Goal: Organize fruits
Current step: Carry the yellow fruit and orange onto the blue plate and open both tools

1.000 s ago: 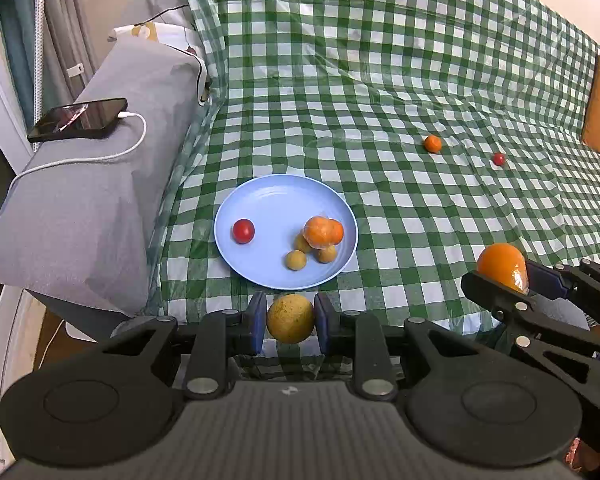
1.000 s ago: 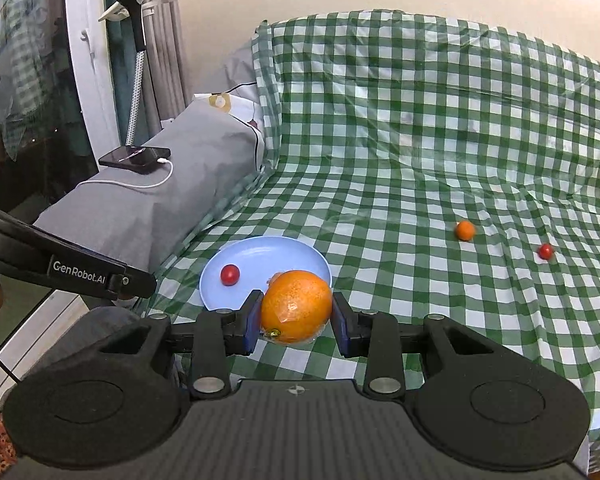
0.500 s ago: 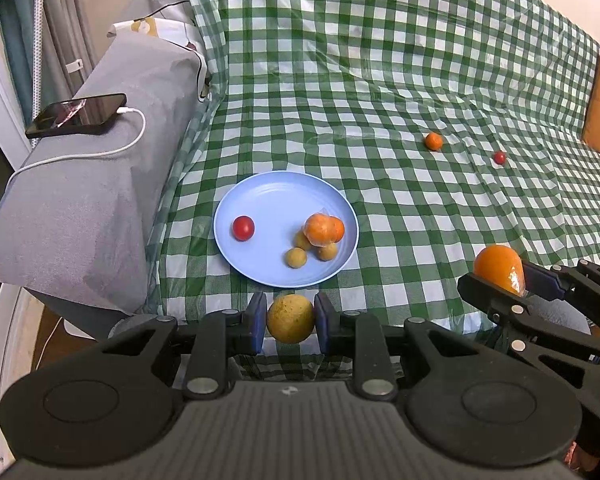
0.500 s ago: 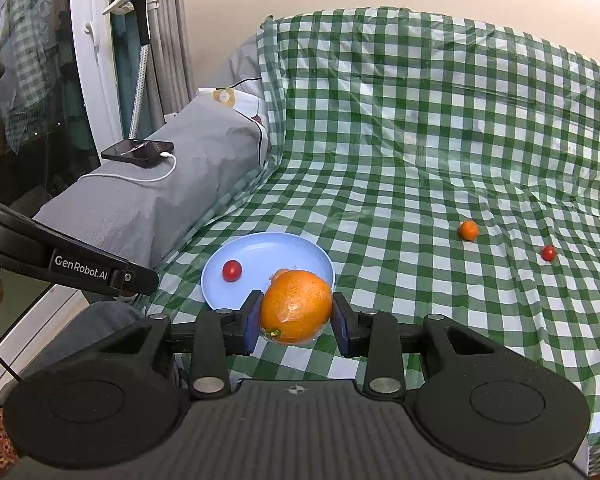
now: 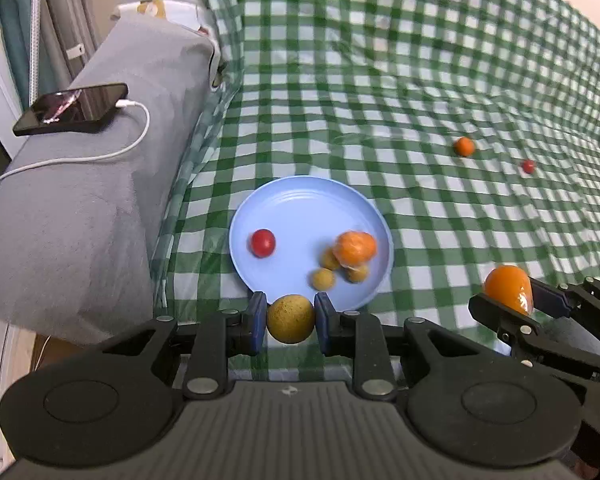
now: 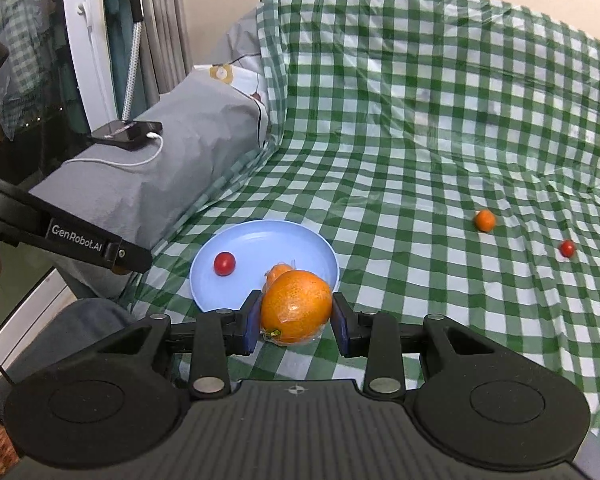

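Both loads are on delivery: the left tool [image 5: 290, 322] clamps a yellow fruit [image 5: 290, 319] at the blue plate [image 5: 300, 208]'s near rim, the right tool [image 6: 296, 316] pinches an orange [image 6: 296, 306] just short of it, so next comes lowering and releasing.

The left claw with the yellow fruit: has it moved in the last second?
Yes. The left claw, shut on the yellow fruit, has come closer to the blue plate, whose near rim now sits right behind the fruit.

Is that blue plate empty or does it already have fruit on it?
Not empty. The blue plate already carries a red tomato, a wrapped orange fruit and three small yellow-brown fruits.
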Available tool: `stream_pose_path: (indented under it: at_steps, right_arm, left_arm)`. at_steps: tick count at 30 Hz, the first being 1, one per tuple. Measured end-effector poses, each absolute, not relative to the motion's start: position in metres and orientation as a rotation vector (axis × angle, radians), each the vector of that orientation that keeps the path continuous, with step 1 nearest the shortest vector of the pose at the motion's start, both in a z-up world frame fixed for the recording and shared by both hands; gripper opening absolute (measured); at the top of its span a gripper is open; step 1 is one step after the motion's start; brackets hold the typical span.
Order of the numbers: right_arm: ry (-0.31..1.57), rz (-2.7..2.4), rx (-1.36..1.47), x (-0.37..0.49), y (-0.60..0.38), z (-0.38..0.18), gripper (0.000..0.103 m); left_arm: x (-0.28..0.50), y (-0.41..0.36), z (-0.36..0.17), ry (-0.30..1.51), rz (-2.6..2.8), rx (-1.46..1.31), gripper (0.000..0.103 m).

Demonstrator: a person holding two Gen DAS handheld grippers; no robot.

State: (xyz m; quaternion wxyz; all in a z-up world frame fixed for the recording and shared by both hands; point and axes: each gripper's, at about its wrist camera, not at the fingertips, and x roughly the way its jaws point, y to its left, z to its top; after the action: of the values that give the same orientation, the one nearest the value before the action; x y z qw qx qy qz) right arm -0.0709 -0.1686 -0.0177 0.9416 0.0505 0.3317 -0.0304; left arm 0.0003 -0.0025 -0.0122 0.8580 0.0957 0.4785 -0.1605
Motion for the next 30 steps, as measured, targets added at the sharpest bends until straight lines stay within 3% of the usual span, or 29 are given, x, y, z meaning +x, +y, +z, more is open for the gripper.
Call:
stream_pose_path:
  at_steps: [19, 29, 30]
  right_arm:
    - [0.837, -0.011, 0.088, 0.066, -0.179, -0.104, 0.037]
    - [0.797, 0.015, 0.067, 0.104, -0.176, -0.116, 0.038]
    - [0.795, 0.019, 0.059, 0.106, -0.176, -0.116, 0.039]
  left_arm:
    - [0.120, -0.031, -0.095, 1.117, -0.308, 0.231, 0.028]
    - [0.148, -0.037, -0.113, 1.129, -0.323, 0.233, 0.028]
    - [0.150, -0.039, -0.114, 1.127, -0.335, 0.229, 0.034]
